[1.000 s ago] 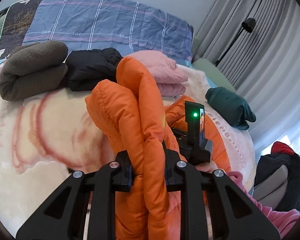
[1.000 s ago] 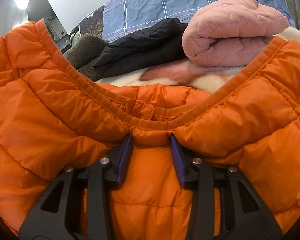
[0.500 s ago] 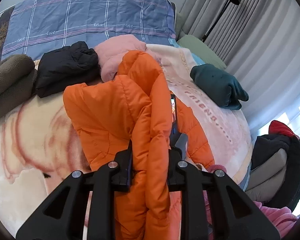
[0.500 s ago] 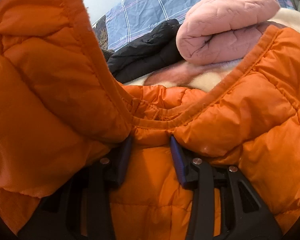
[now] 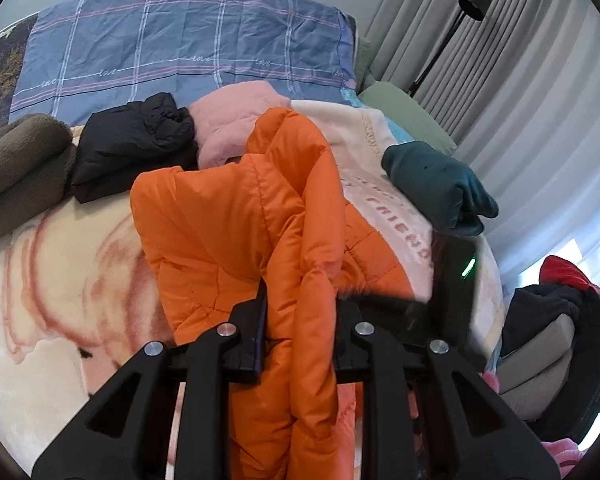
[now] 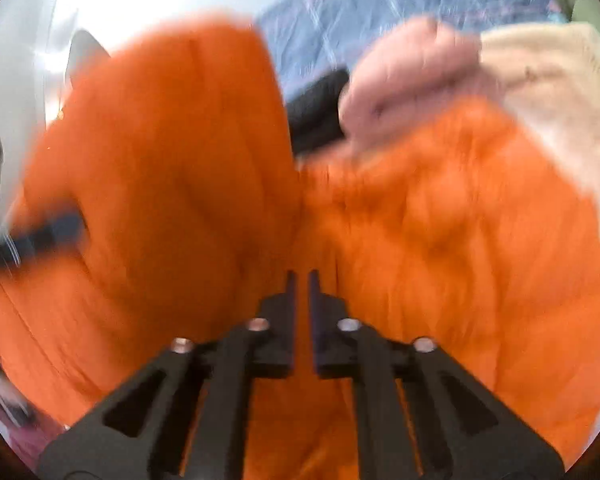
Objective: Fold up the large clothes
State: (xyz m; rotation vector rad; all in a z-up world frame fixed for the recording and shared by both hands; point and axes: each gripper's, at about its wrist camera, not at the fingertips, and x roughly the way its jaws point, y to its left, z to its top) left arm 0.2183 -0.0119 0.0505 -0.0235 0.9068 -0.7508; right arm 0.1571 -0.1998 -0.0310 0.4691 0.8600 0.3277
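1. Orange quilted fabric fills the middle of both views: a puffer jacket [image 5: 236, 216] lies bunched on a cream blanket [image 5: 60, 272] with a faded pink drawing on it, spread over a bed.
2. Left gripper [image 5: 300, 312]: its two black fingers clamp a thick fold of the jacket between the pads, and the fold stands up in a ridge away from the camera.
3. Right gripper [image 6: 302, 292]: the jaws are drawn almost together, with only a thin slit between the pads. The picture is badly blurred, and I cannot tell whether a thin layer of orange cloth is pinched in that slit or the pads merely sit over the jacket [image 6: 440, 240].
4. Behind the jacket, near the head of the bed, three folded garments lie in a row: an olive-brown fleece [image 5: 20, 168] at the left, a black padded jacket [image 5: 132, 144] beside it, and a pink quilted one [image 5: 236, 120] touching the orange ridge.
5. A dark teal garment [image 5: 440, 188] sits on the blanket's right edge, apart from the jacket.
6. A blue checked duvet [image 5: 180, 48] covers the bed's head end.
7. Grey curtains [image 5: 520, 80] hang at the right, with a black floor lamp [image 5: 474, 2] in front of them.
8. At the far right a heap of dark and red clothes [image 5: 556, 300] lies off the bed.
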